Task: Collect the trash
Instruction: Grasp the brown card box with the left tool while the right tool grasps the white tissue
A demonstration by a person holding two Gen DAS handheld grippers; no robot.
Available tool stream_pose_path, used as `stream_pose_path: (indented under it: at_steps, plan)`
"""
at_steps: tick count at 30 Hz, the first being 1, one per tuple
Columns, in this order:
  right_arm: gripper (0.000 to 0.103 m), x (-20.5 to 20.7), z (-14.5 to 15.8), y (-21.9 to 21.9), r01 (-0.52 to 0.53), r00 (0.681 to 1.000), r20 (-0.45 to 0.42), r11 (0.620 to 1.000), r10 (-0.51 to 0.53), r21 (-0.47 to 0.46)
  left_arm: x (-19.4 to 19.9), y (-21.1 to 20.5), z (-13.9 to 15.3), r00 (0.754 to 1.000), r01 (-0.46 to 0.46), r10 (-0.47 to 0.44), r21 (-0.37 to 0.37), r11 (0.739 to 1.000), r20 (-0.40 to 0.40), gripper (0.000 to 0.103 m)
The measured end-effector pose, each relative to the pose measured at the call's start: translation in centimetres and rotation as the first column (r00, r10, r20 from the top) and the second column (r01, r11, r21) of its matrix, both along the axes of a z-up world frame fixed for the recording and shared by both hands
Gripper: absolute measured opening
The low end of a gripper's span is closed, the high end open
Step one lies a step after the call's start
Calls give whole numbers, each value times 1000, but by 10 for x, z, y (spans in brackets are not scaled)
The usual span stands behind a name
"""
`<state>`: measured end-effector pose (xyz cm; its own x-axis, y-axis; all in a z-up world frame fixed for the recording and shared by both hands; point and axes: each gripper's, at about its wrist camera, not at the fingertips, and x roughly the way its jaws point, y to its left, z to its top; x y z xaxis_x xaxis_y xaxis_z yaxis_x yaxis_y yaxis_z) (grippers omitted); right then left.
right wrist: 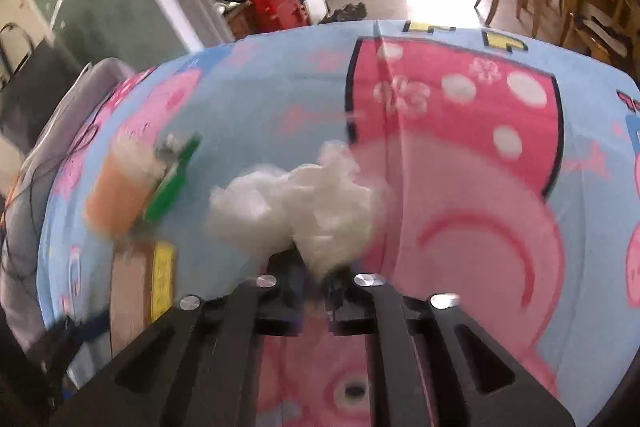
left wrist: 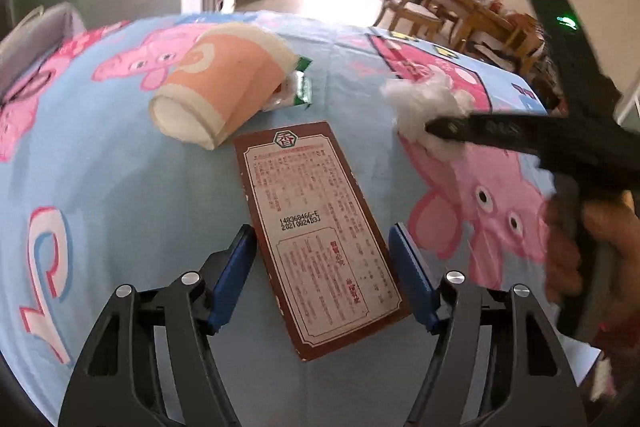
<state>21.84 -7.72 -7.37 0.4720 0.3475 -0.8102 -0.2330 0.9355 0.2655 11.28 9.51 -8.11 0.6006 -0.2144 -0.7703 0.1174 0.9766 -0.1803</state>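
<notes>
In the right wrist view, motion blur smears the crumpled white tissue wad point(right wrist: 304, 203) at centre; the fingertips clamped on it are hidden. At left, the orange paper cup point(right wrist: 116, 195) is blurred. At lower left, the brown printed cardboard box point(right wrist: 132, 291) is partly hidden.

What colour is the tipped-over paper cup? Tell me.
Orange with cream bands: the paper cup, clearest in the left wrist view.
</notes>
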Motion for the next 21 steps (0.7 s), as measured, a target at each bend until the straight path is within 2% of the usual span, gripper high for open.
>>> stream_pose_path:
  at_steps: [3,7,10,13,14,15,16,17,18,21]
  plan:
    - [6,-51,4,-41,53,998,28,998,-55,41,-8,0,1,999,39,-39,-7,999,6,62]
    - [6,-113,11,-106,183,979,87,983,-182,2,-17,-12,2,995,103,-104,-84,991,-1,61]
    - [7,-142,9,-144,288,954,91,957,-286,-14,-22,-34,1,979,204,-204,-129,970,12,61]
    - [11,-158,0,-165,336,939,92,941,-331,-45,-34,-64,4,955,295,-293,-114,949,34,61]
    - [15,-162,-3,-170,344,937,85,938,-340,-42,-37,-73,4,949,314,-312,-105,944,35,61]
    - [29,-166,-5,-174,350,935,74,937,-347,-26,-40,-79,4,946,323,-322,-92,942,33,61]
    - [38,-171,-6,-177,358,931,77,934,-356,-15,-40,-82,3,947,323,-321,-79,943,31,63]
    - [55,-174,-7,-176,365,928,89,931,-362,-14,-41,-85,1,951,310,-309,-57,949,24,63]
    - [64,-178,-7,-177,372,923,110,928,-368,-18,-42,-85,-1,957,291,-291,-42,956,16,65]
    - [66,-179,-4,-172,360,925,149,932,-349,-48,-42,-80,-1,967,255,-256,-52,965,-4,71]
